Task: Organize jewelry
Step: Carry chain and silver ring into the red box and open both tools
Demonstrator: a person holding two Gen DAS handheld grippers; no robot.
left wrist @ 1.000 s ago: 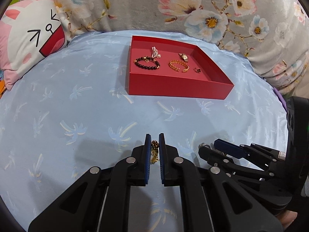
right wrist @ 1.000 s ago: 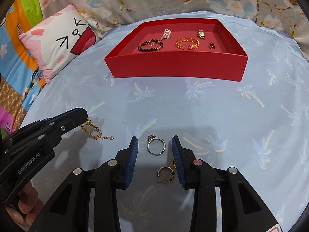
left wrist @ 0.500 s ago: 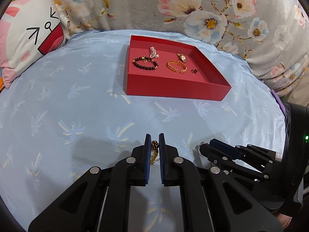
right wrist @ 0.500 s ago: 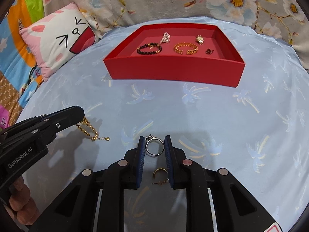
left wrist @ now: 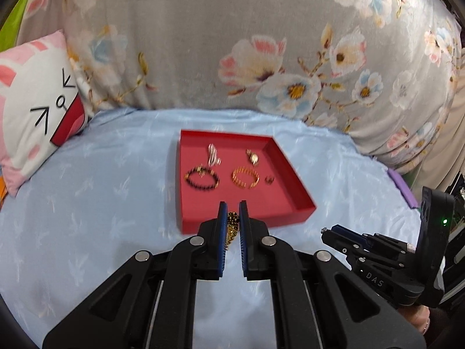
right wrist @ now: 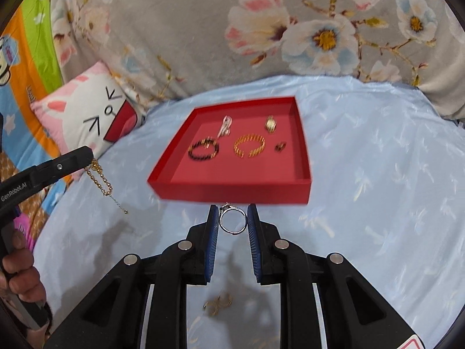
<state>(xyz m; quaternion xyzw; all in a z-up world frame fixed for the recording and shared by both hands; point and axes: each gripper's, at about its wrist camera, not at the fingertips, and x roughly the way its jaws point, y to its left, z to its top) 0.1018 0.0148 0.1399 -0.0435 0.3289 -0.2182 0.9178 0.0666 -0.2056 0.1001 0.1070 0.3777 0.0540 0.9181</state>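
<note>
The left gripper [left wrist: 232, 218] sits low in the centre of the left wrist view, its blue pads pinching a gold chain [left wrist: 231, 226] that bunches between them; in the right wrist view the same chain [right wrist: 101, 179] hangs from that gripper's tip at the left edge, clear of the blue sheet [right wrist: 377, 203], its thin tail ending in a small bead. The right gripper [right wrist: 232, 221] is low in the centre of its own view, its jaws closed on a silver ring [right wrist: 232, 221], which stands upright between the pads with its stone at the top. Both views are blurred. Below the ring, near the bottom of the frame, a gold earring [right wrist: 218, 305] lies on the sheet. The red tray [right wrist: 232, 189] lies just beyond the gripper tips, in the middle of the frame. Inside it are a dark bead bracelet [right wrist: 203, 149], a gold bangle [right wrist: 250, 145], a pale clip [right wrist: 225, 126], a small watch [right wrist: 271, 123] and a dark stud [right wrist: 280, 146], all apart. A cat pillow [right wrist: 87, 116] lies at the left, with a floral quilt [right wrist: 261, 29] across the top. A hand [right wrist: 17, 276] grips the left gripper's handle at the lower left.
</note>
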